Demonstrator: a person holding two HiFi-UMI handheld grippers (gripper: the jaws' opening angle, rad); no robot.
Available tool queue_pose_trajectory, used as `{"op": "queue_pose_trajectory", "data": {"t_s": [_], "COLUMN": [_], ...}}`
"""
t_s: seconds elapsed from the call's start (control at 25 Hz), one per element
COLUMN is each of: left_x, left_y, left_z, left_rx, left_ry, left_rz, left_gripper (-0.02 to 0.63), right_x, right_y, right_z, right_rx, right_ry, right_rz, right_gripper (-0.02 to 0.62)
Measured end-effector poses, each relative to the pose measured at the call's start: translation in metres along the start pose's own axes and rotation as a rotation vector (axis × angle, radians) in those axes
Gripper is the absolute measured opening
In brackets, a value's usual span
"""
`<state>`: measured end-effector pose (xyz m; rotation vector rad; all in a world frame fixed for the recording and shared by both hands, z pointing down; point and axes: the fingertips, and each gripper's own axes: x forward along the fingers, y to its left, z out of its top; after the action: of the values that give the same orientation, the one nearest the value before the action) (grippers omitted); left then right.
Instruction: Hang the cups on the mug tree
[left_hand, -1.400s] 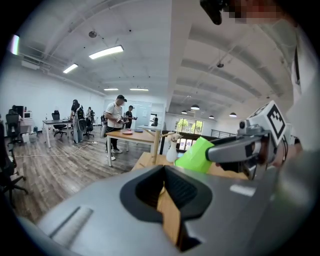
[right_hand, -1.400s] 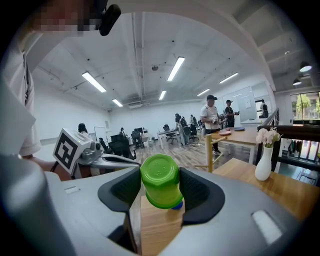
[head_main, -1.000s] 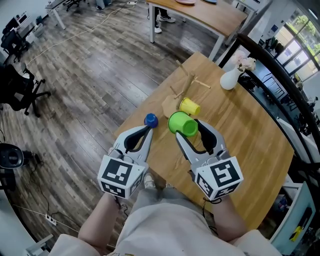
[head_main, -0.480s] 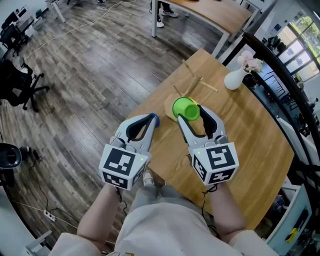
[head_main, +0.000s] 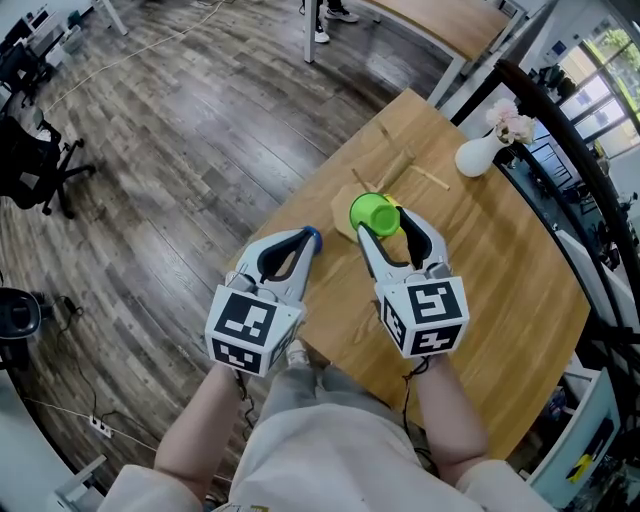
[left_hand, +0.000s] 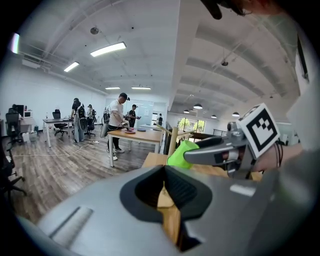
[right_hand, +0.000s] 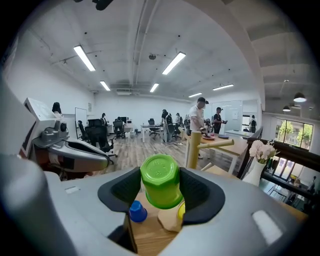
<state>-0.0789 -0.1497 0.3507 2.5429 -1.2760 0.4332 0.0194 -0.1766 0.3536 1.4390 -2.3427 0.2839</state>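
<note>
Carrying the green cup (head_main: 374, 213) farther out, the right gripper (head_main: 386, 224) is now holding it over the base of the mug tree (head_main: 341, 216), where a second ago it was hanging nearer the person. Its jaws are clamping the cup's sides, bottom facing the camera. The yellow cup (right_hand: 181, 211) is now peeking out under it. The left gripper (head_main: 304, 243) is idling beside the blue cup (right_hand: 137, 211), jaws drawn together on nothing. Hanging the cup on a peg looks close.
</note>
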Motion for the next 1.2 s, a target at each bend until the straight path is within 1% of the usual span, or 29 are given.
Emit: {"op": "queue_pose_trajectory", "data": {"t_s": [0.44,0.8,0.88,1.0,1.2], "left_x": [0.015,0.013,0.014,0.015,0.008], "left_y": [0.009,0.02,0.02,0.016,0.014], "left_z": [-0.026,-0.041,-0.043,-0.045,-0.042], "left_rx": [-0.017,-0.041,-0.04,-0.038,-0.025], "left_ry": [0.055,0.083,0.085,0.091,0.088], "left_rz": [-0.015,0.005,0.005,0.005,0.012], "left_gripper": [0.002,0.002,0.002,0.002,0.002], "right_x": [0.027,0.037,0.039,0.037,0.024], "right_y": [-0.002,-0.007,-0.005,-0.004,0.0], "right_z": [-0.025,-0.036,-0.037,-0.035,-0.026], "right_rx": [-0.052,-0.049,-0.041,-0.015,0.016], "right_ry": [0.063,0.085,0.082,0.068,0.039], "right_rz": [-0.028,-0.063,-0.056,-0.036,-0.01], "right_gripper": [0.247,0.257,0.276,0.287,0.287]}}
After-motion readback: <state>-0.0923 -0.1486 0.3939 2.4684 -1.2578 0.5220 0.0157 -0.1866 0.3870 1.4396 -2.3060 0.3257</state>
